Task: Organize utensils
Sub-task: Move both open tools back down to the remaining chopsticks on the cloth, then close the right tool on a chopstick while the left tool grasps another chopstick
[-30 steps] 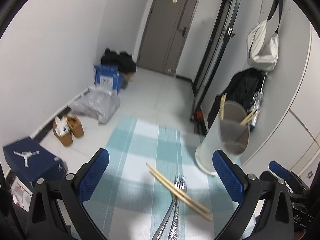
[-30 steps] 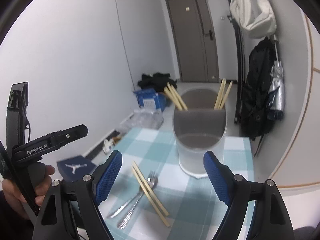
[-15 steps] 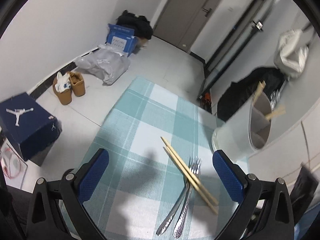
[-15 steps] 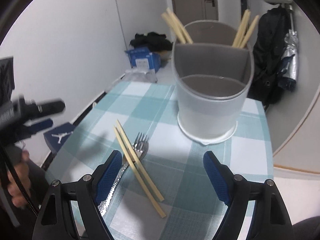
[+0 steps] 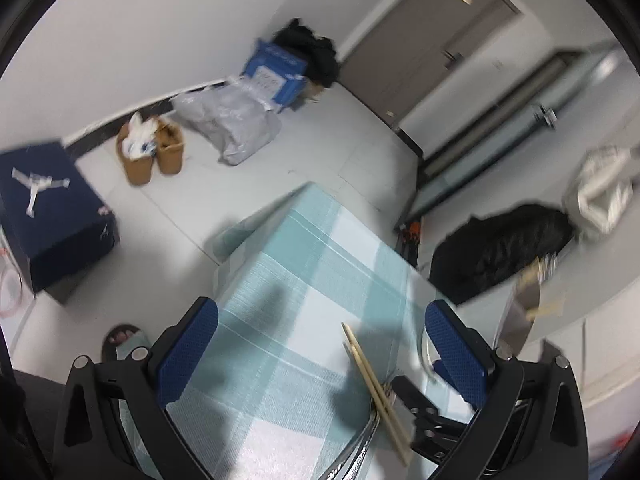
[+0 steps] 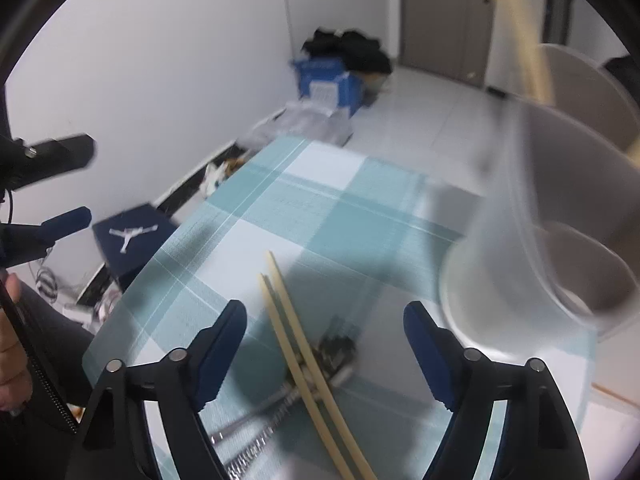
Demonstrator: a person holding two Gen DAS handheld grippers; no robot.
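A pair of wooden chopsticks (image 6: 298,336) lies across two metal forks (image 6: 332,354) on a teal checked table mat (image 6: 304,208). My right gripper (image 6: 326,334) is open and hovers low, its jaws to either side of the chopsticks and fork heads. A translucent divided utensil holder (image 6: 560,216) with chopsticks in it stands close on the right. In the left wrist view, my left gripper (image 5: 320,346) is open above the mat (image 5: 304,280), with the chopsticks (image 5: 372,380) and forks (image 5: 370,428) at lower right, and the holder (image 5: 520,320) at the right edge.
The mat's left edge drops to the floor, where a dark blue shoebox (image 5: 48,208), brown shoes (image 5: 150,152), a grey bag (image 5: 232,120) and a blue box (image 5: 276,72) lie. A black bag (image 5: 504,248) sits beyond the table's far right.
Both grippers have tilted down toward the table. The right one has moved in low over the chopsticks and forks. The left one has swung left, so the utensils sit at its lower right.
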